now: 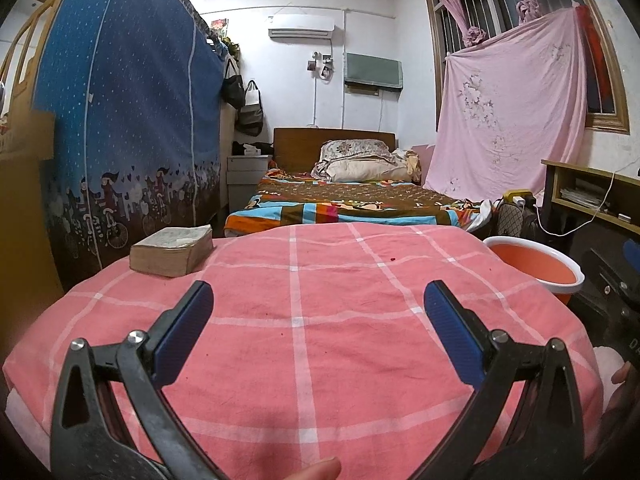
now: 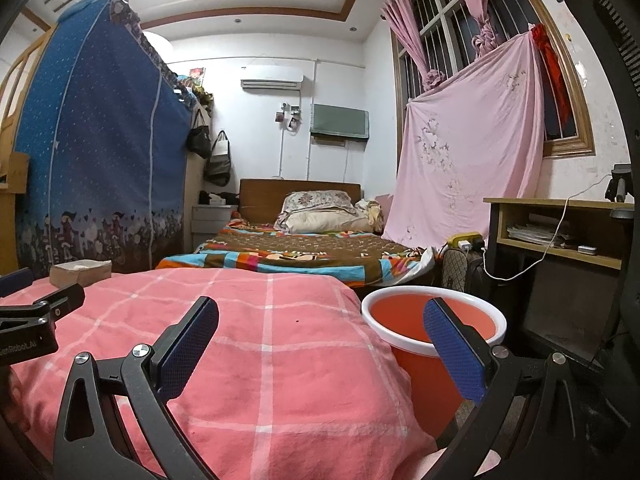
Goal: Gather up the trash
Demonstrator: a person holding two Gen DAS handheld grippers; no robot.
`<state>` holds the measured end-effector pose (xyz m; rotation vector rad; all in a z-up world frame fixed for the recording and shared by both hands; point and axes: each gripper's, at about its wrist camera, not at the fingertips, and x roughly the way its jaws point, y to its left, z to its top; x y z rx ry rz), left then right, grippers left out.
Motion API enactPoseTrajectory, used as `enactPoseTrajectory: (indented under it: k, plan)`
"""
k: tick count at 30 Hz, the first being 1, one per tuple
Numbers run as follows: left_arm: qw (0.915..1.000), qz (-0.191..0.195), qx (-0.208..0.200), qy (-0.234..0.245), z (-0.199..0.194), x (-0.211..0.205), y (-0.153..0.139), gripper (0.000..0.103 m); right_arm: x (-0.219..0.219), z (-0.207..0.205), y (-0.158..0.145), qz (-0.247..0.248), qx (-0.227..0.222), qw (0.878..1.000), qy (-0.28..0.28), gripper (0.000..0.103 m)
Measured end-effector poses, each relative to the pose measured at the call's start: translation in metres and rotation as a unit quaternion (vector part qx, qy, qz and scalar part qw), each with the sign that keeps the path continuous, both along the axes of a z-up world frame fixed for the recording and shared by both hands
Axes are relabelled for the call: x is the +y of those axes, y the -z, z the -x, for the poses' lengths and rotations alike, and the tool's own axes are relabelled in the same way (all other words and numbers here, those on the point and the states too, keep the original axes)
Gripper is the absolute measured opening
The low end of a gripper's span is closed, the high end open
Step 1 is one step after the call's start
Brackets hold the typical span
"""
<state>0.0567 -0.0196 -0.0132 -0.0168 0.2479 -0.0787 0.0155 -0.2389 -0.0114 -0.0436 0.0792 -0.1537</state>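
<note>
Pink checked cloth (image 1: 320, 320), both grippers hovering, jaws spread, gripping nothing.
Orange bucket (image 2: 432, 320) sitting off cloth's right edge, nearer right gripper (image 2: 320, 344); left gripper (image 1: 318, 332) facing bare cloth, no trash showing.

We see a pink checked cloth (image 1: 304, 320), soft, matt and slightly creased. The tissue box (image 1: 172, 250) looks like matt brown cardboard with white paper on top. The orange bucket (image 2: 434, 320) is smooth, glossy plastic with a white rim. Our left gripper (image 1: 319, 300) has matt black arms, shiny metal bolts and textured blue pads (image 1: 182, 332).
</note>
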Motion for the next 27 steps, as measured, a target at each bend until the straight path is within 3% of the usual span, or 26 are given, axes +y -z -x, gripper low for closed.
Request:
enactPoseTrajectory:
  k: [27]
  plan:
    - [1.0,0.002,-0.003,-0.002,0.0014,0.0018,-0.002,0.087,0.0005,-0.0007,0.0008,0.0,0.002,1.0,-0.001,0.103]
